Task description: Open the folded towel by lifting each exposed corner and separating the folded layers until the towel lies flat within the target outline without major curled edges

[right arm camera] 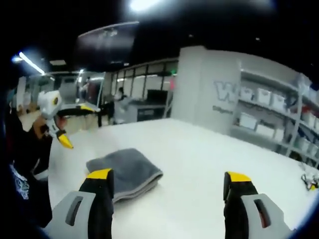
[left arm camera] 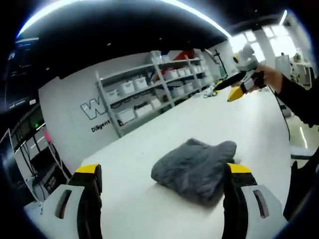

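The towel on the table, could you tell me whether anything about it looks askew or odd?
Nothing is damaged or spilled. The grey towel lies folded on the white table, a bit lumpy, with one corner bulging upward in the left gripper view. Both grippers, left and right, are open and clear of it.

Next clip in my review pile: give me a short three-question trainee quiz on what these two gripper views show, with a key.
1. True or false: the folded grey terry towel is already spread flat on the white table.
2. Multiple choice: the left gripper and right gripper are A) both shut on the towel, B) both open and holding nothing, C) one open and one shut.
3. Fill in: behind the table, against the wall, stands a grey metal ____ holding white storage bins.

Key
1. False: the towel lies folded in a soft bundle.
2. B: each view shows its jaws apart with nothing between them.
3. Shelving rack.
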Motion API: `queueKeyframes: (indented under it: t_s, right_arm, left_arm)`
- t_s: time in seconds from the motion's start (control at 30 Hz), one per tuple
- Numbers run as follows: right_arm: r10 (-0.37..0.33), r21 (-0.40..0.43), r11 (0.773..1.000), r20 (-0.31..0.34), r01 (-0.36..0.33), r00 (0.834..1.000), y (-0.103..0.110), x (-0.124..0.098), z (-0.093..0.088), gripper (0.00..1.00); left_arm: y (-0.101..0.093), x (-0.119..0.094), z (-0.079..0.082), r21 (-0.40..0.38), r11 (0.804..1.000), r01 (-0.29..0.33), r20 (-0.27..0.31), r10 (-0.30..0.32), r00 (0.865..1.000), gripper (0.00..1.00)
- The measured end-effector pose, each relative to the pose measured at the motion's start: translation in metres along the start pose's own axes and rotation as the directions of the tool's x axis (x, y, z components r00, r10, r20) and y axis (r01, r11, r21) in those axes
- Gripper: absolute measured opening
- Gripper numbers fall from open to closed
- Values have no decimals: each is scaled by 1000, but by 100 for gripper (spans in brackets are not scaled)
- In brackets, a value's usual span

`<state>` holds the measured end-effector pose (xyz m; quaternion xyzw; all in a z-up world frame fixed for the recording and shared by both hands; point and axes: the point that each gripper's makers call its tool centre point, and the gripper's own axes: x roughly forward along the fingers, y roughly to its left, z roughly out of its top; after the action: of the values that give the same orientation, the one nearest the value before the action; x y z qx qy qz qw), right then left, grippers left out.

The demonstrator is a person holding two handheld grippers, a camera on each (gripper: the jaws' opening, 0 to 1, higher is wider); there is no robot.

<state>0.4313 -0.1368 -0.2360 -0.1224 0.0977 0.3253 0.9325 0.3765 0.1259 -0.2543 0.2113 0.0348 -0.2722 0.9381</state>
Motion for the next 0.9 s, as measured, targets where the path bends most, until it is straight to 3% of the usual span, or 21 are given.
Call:
queueKeyframes:
  t_s: [0.1,0.27,0.53,0.6,0.67,0.7,0.8,0.9]
  right_arm:
    - [26,-27,999,-13,-26,1000,1,3,15,90]
    - [30,-77,996,-45,-34,999,-4,11,34,90]
    - [35,-123,991,-61,-42,997,-11,19,65,90]
    - [38,-127,991,-64,-46,997,-11,21,69,90]
    - [40,-126,991,-63,-48,997,-11,22,70,90]
    - [58,-102,993,-50,-63,997,-10,26,78,90]
    - [73,-65,995,-20,-74,997,-9,28,90,88]
    - [80,-33,996,11,-80,997,-19,32,105,88]
  left_arm:
    - [-7,0,10,18,1000,8,21,-8,1000,100]
    - [-20,1,21,114,993,9,14,-11,1000,100]
    - [-36,5,40,175,984,23,49,-32,998,100]
    - [-39,7,46,245,969,-7,51,-6,999,100]
    - [-39,7,46,255,967,-11,51,-2,999,100]
    - [-47,9,54,329,943,-41,63,21,998,100]
    - [-54,9,63,325,944,-55,85,29,996,100]
    - [-62,8,67,389,918,-73,84,44,996,100]
